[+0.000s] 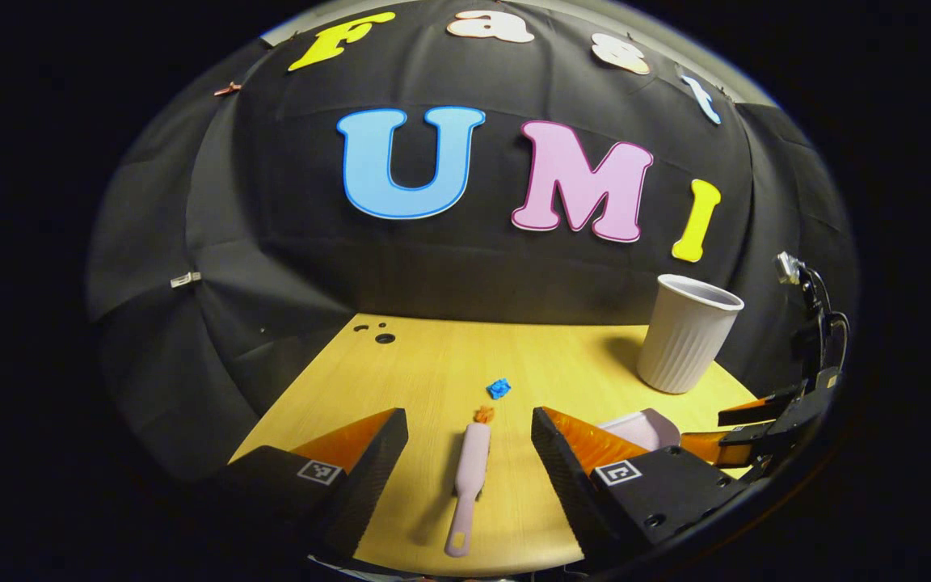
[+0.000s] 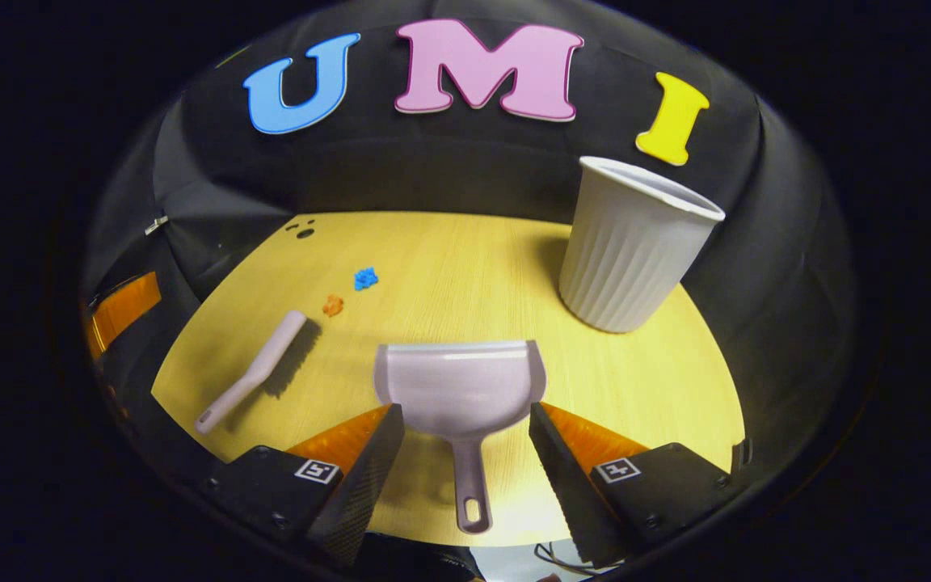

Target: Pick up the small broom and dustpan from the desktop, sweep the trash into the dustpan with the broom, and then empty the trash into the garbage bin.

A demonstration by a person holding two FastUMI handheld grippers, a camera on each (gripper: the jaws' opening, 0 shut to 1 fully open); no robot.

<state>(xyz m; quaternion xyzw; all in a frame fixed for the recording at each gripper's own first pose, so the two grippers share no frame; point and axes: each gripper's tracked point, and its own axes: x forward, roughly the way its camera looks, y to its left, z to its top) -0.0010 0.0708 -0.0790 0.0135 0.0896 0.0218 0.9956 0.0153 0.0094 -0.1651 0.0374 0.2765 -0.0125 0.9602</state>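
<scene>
My left gripper (image 1: 469, 440) hangs over the near edge of the worktop (image 1: 433, 364), its fingers (image 1: 377, 453) spread wide and holding nothing. The broom (image 1: 468, 477) lies flat on the wood between them, touched by neither, handle toward me and head pointing away. Just past its far end sits a scrap of orange trash (image 1: 483, 415), and a little farther on a scrap of blue trash (image 1: 499, 388). The bin (image 1: 688, 333), a pale ribbed cup-shaped tub, stands upright at the far right of the worktop. Part of the dustpan (image 1: 643, 427) peeks out behind my right-hand finger, and beyond it, at the right edge of this view, I see my other gripper (image 1: 773, 424).

My right gripper (image 2: 465, 440) also has its fingers (image 2: 372, 461) released, wide apart and empty. The dustpan (image 2: 461, 388) lies flat on the worktop (image 2: 465, 267) between them, scoop away from me, its handle running back toward me down the middle of the gap; neither finger presses on it. In the right gripper view the broom (image 2: 251, 372) lies to the left at a slant, well apart from the dustpan. The orange trash (image 2: 333, 305) and blue trash (image 2: 365, 278) lie near the broom's far end, close to each other. The bin (image 2: 631, 246) stands to the right, beyond the dustpan and apart from it, open mouth up.
</scene>
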